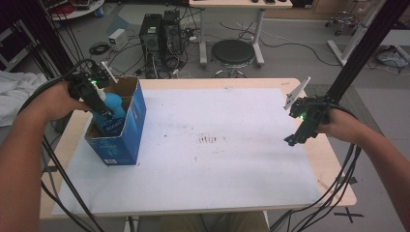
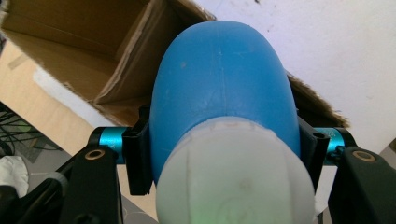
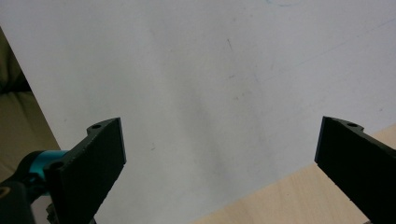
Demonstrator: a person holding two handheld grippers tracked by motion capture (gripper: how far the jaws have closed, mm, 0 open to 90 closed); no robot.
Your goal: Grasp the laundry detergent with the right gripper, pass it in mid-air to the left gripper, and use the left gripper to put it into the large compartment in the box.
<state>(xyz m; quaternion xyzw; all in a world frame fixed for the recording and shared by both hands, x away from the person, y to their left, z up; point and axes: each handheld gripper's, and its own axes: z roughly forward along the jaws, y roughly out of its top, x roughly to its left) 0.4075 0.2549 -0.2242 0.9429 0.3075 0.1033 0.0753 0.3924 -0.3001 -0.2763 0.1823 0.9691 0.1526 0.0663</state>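
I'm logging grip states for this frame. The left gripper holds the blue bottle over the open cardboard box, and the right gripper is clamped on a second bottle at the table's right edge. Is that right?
Not quite. The right gripper holds nothing: the right gripper view shows its jaws wide apart over the white mat. The rest stands: the left gripper grips the blue bottle over the open cardboard box.

A lab or tech workroom: beyond the left claw stand two computer towers amid tangled floor cables; a round stool sits past the worktop, black framing struts above the right claw.
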